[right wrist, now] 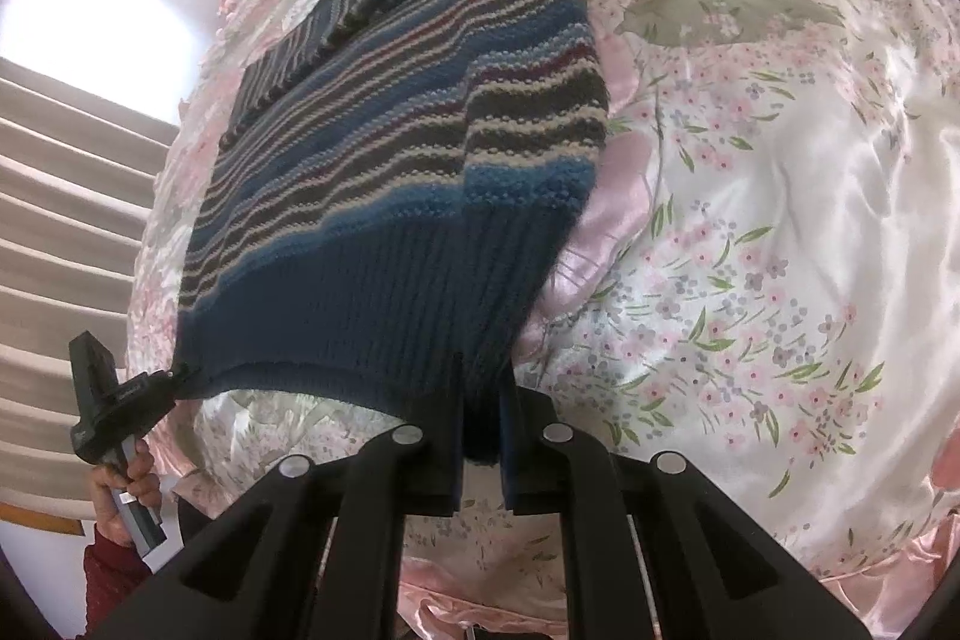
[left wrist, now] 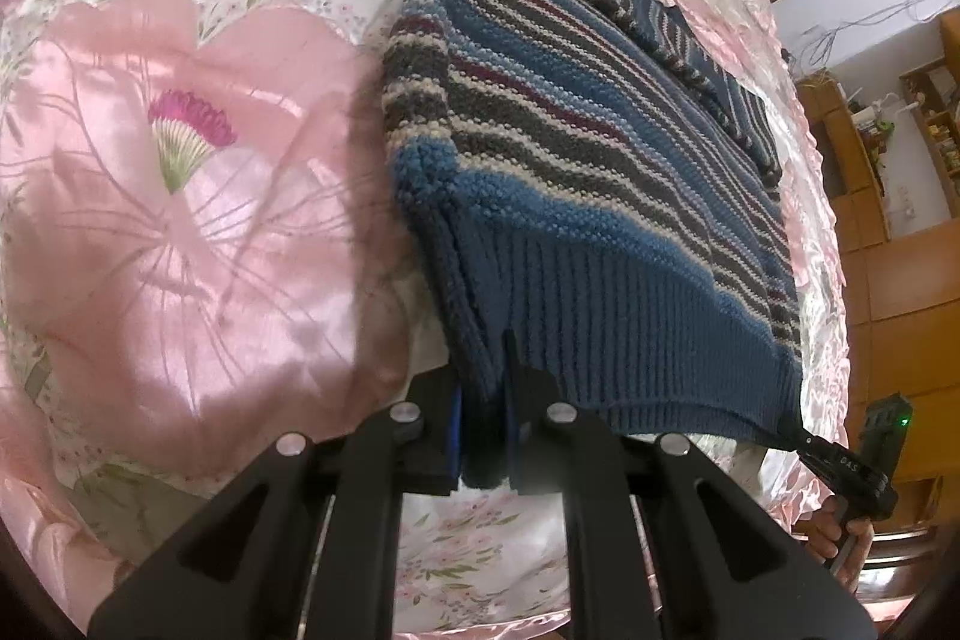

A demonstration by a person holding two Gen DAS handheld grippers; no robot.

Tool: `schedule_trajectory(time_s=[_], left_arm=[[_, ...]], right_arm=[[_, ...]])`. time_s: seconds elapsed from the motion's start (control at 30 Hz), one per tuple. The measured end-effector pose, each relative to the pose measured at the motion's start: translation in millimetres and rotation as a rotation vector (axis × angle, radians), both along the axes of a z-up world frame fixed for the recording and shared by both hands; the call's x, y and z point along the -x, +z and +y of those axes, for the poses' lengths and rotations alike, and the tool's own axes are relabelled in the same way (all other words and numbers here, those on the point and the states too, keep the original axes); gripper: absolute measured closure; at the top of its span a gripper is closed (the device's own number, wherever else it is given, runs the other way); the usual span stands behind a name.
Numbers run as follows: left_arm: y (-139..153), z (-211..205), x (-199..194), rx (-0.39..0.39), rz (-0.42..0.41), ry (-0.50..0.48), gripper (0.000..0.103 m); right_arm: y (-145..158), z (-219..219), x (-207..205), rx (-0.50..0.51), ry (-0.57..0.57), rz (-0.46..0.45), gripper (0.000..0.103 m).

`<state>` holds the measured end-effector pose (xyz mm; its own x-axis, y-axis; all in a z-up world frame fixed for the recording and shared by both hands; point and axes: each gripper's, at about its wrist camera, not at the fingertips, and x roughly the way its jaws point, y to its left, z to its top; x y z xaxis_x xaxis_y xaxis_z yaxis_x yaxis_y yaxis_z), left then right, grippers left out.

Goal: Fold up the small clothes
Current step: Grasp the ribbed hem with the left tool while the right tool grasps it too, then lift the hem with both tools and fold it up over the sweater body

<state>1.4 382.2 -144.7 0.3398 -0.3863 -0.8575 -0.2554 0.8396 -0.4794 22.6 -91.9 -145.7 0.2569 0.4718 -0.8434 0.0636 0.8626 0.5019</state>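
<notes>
Knitwear fills both views — a small striped sweater (left wrist: 576,148) in blue, grey, cream and maroon bands, with a deep ribbed blue hem and its sleeves folded across the body. Its upper part lies on a satin bedspread (left wrist: 180,196) printed with pink flowers, while the hem is lifted off it. Wooden shelving (left wrist: 888,142) stands beyond the bed in the left wrist view; pale curtains (right wrist: 66,244) and a bright window show in the right wrist view. The left gripper (left wrist: 483,436) pinches one hem corner between its black fingers (left wrist: 528,430), and the right gripper (right wrist: 480,436) clamps the other corner — the hem stretches taut between them. A hand (right wrist: 129,478) holds the left gripper's handle.
</notes>
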Motion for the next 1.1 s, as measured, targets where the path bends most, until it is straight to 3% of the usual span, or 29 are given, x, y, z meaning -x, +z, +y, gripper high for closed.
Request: schedule_trajectory(time_s=[0.33, 0.67, 0.9, 1.1], left_arm=[[29.7, 1.0, -14.2, 0.026, -0.064, -0.009, 0.095], [60.3, 3.5, -78.6, 0.017, -0.133, 0.005, 0.094], [43.4, 5.7, -130.1, 0.0, -0.11, 0.019, 0.094], [15.7, 4.9, -161.7, -0.004, -0.072, 0.025, 0.094]], right_arm=[[29.2, -4.9, -18.5, -0.038, 0.021, -0.044, 0.094], [63.4, -0.4, -83.5, -0.004, 0.054, -0.091, 0.094], [48.9, -5.1, -137.3, -0.017, 0.042, -0.049, 0.094], [17.6, -11.1, -175.7, -0.054, 0.015, 0.02, 0.094]])
